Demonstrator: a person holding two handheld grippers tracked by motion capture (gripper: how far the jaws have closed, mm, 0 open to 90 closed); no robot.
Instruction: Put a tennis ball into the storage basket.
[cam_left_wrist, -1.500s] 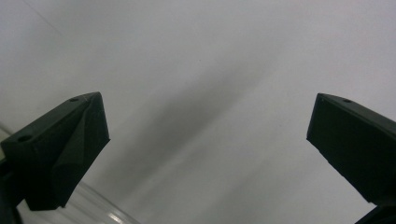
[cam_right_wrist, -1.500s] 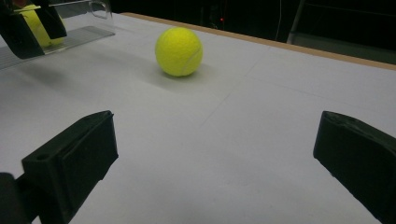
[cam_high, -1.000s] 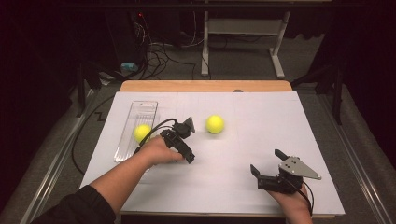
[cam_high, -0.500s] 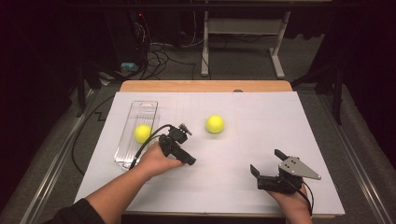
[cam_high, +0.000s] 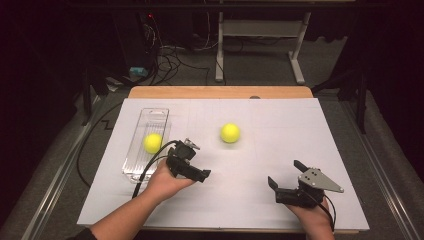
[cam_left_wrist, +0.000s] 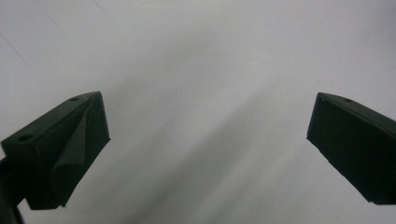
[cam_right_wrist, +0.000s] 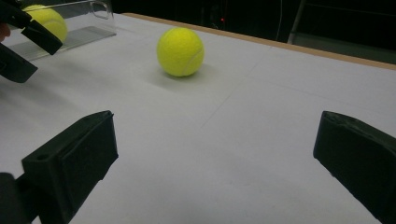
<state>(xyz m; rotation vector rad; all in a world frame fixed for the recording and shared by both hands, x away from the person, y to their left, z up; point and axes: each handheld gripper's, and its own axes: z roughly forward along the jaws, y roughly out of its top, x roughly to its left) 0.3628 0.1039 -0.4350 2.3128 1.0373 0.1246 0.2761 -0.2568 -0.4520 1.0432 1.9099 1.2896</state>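
Both grippers, left (cam_high: 192, 167) and right (cam_high: 289, 181), gape empty-jawed; one tennis ball (cam_high: 230, 133) sits loose on the surface (cam_high: 280, 125), another (cam_high: 153, 143) in the clear tray (cam_high: 150, 117).

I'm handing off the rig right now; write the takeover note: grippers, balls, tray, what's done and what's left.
Left gripper: open, empty, low over the white table cover, beside the clear tray.
Right gripper: open, empty, resting near the front right edge, facing the loose ball.
Balls: one tennis ball lies in the tray; the other tennis ball sits free mid-table, touched by nothing.
Done: one ball trayed.
Left, as it looks: grasp the free ball and place it in the tray too.
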